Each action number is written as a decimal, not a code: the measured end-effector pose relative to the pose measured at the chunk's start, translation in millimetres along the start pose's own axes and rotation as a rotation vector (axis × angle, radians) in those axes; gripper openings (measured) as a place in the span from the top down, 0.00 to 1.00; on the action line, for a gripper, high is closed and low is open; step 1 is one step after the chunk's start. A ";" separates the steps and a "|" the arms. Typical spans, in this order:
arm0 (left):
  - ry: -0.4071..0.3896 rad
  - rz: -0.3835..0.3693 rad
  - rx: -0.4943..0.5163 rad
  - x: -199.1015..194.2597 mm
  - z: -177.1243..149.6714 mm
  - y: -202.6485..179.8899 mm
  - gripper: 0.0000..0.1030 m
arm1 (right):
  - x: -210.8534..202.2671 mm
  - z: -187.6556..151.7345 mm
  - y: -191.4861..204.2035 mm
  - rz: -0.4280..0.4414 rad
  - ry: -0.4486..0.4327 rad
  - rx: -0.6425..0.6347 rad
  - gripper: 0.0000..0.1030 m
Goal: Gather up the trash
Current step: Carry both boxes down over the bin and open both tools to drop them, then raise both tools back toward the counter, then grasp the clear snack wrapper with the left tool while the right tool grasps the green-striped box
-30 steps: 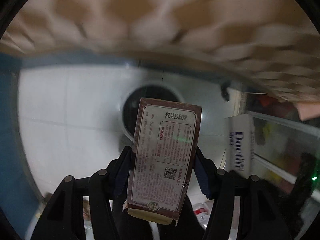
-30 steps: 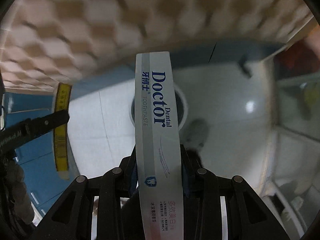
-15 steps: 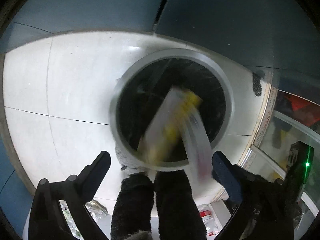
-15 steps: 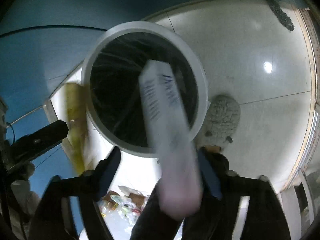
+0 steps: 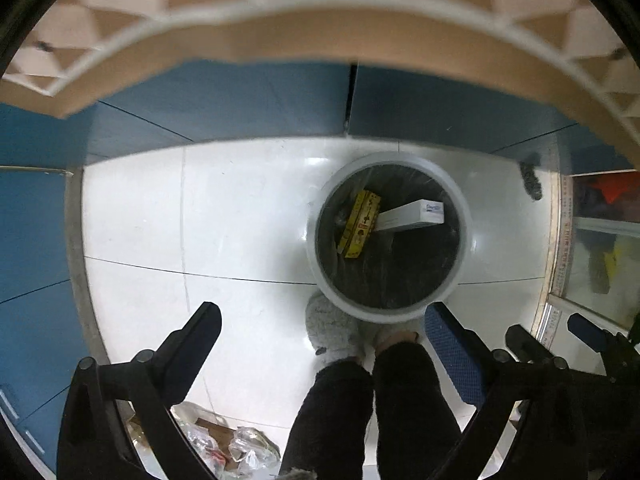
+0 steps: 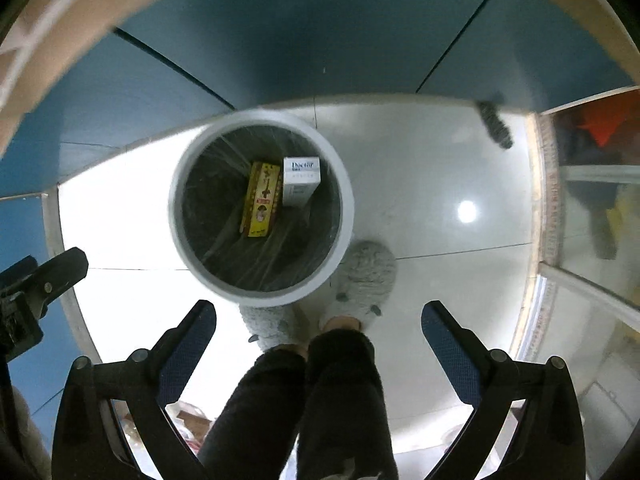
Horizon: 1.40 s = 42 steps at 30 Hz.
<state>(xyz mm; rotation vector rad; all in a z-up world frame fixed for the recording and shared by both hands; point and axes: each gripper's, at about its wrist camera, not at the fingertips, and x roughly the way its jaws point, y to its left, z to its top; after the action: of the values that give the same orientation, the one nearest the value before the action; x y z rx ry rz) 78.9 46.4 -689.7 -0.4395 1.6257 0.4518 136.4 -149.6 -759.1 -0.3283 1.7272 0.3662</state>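
Note:
A round white trash bin (image 5: 462,216) with a dark liner stands on the white tiled floor; it also shows in the right wrist view (image 6: 178,208). Inside it lie a yellow box (image 5: 360,224) (image 6: 262,204) and a white "Doctor" toothpaste box (image 5: 412,216) (image 6: 301,180). My left gripper (image 5: 320,340) is open and empty, held above the floor just short of the bin. My right gripper (image 6: 319,336) is open and empty too, above and to the near right of the bin.
The person's dark-trousered legs (image 5: 372,404) and grey fluffy slippers (image 6: 364,276) stand against the bin's near side. Blue cabinet fronts (image 5: 240,104) lie beyond the bin. Crumpled plastic wrappers (image 5: 224,448) lie on the floor at bottom left. A glass-fronted shelf (image 6: 592,208) is on the right.
Both grippers opened and let go of their boxes. The yellow box and the toothpaste box fell and now lie inside the bin. Both grippers have pulled back from the bin.

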 end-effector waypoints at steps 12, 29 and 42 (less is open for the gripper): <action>-0.076 -0.014 0.004 -140.0 -33.7 6.0 0.00 | -190.0 -43.8 21.3 0.019 -0.119 0.027 0.00; -0.244 -0.065 0.062 -329.0 -88.6 1.8 0.00 | -402.8 -123.3 24.7 0.081 -0.240 0.010 0.00; -0.563 -0.012 0.169 -431.1 54.2 -58.4 0.00 | -509.9 -40.2 -43.6 0.222 -0.468 0.164 0.00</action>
<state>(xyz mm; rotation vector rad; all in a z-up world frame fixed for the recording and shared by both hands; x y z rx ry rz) 197.5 34.5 -267.8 -0.1701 1.1032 0.3823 211.5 -197.7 -253.5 0.0700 1.3224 0.4212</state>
